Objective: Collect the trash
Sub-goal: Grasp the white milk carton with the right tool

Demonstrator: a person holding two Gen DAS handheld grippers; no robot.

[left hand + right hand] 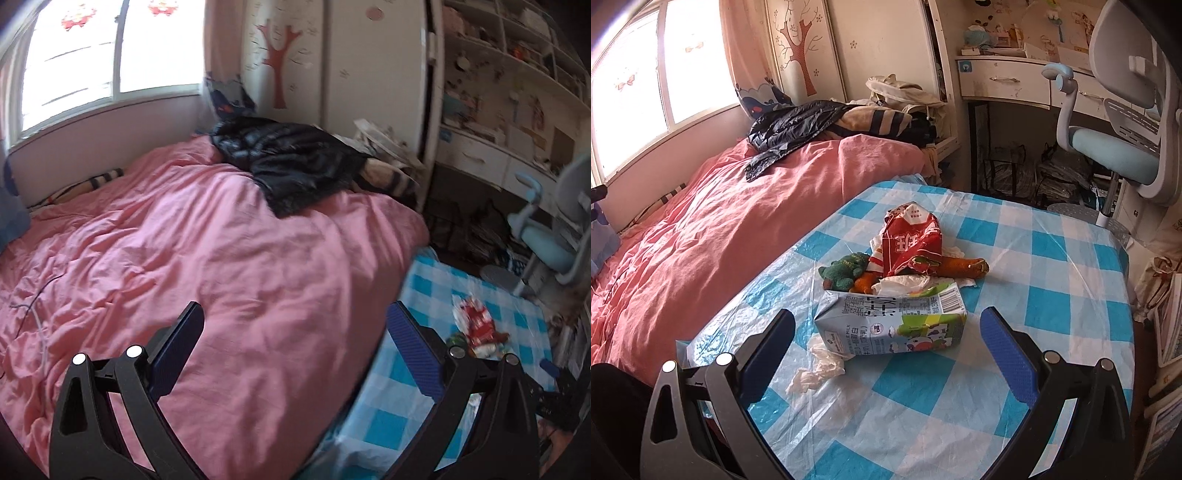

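Note:
A trash pile sits on the blue-checked table (1015, 258): a flattened milk carton (892, 325), a red snack wrapper (912, 240), a green plush scrap (846, 273), an orange piece (960, 267) and crumpled white tissue (820, 369). My right gripper (886, 321) is open and empty, its jaws on either side of the carton and just short of it. My left gripper (295, 317) is open and empty above the pink bed (184, 240); the pile (476, 328) lies to its right on the table (413, 373).
A black jacket (291, 158) lies at the head of the bed. A blue swivel chair (1115, 147) stands by the white desk (1004, 81) beyond the table. Bags and papers crowd the floor under the desk. A window is at the left.

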